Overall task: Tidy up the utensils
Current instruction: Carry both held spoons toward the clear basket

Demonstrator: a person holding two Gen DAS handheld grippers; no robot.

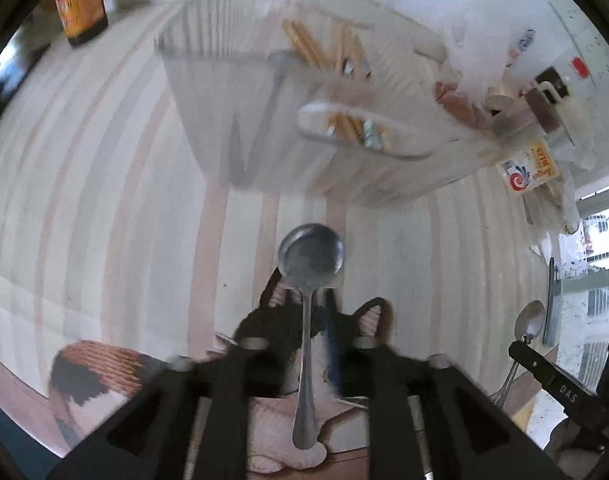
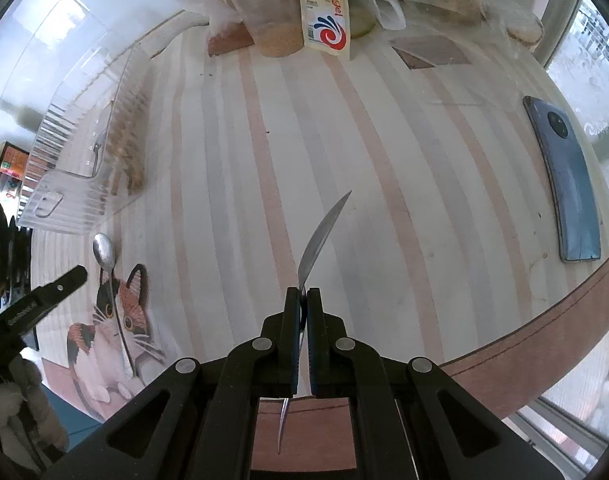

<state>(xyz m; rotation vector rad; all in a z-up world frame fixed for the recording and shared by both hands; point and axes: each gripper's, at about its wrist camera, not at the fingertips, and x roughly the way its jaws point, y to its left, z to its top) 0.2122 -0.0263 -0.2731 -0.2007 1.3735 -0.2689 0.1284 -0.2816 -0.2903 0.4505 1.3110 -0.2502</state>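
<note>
1. The striped worktop (image 2: 384,160) is seen from two cameras, each looking down along a hand-held gripper.
2. The left hand-held gripper (image 1: 306,304) is open. Its two black fingers stand on either side of a metal spoon (image 1: 310,250) without pressing on it.
3. That spoon lies on the worktop with its bowl facing up and pointing away from the camera. Its handle runs back across a printed cat picture (image 2: 116,320) on the near left part of the worktop. The left view is somewhat blurred.
4. The right hand-held gripper (image 2: 303,296) is closed tight on a second spoon (image 2: 322,232). From its own camera this spoon is seen edge-on, as a thin curved sliver rising out past the fingertips. The tail of its handle shows behind the pads.
5. A clear tray (image 2: 76,160) with ribbed walls sits on the worktop beyond the first spoon, at the far left in the right view. Wooden chopsticks (image 1: 308,46) lie inside it, along with a few metal pieces too blurred to name.
6. A yeast packet (image 2: 326,16) with a red and blue swirl stands at the far edge among jars and plastic bags.
7. A blue phone (image 2: 572,184) lies face down near the right edge, well apart from both spoons.
</note>
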